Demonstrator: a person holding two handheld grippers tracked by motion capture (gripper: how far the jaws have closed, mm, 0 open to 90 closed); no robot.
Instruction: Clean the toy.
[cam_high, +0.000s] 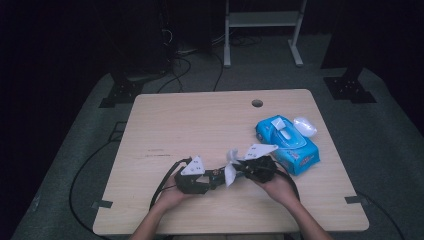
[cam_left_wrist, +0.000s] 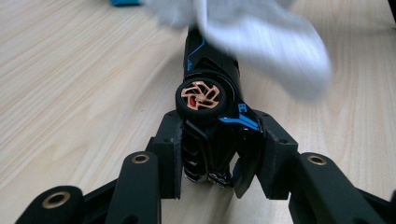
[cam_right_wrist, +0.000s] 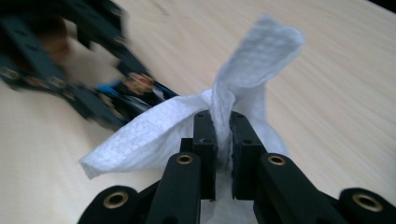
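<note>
Left gripper (cam_left_wrist: 212, 158): clamps toy car (cam_left_wrist: 210, 100) | right gripper (cam_right_wrist: 223, 154): pinches wet wipe (cam_right_wrist: 196, 121) | advice: wipe gently, car steady.

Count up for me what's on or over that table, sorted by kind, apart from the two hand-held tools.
Toy car: 1, black with blue trim, clamped in the left gripper
White wipe: 1, pinched in the right gripper
Blue wipes pack: 1
White oval object beside the pack: 1
Total: 4

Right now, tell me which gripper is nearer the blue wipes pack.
Right. The right gripper, holding a wipe, sits just beside the wipes pack; the left gripper is farther away.
</note>
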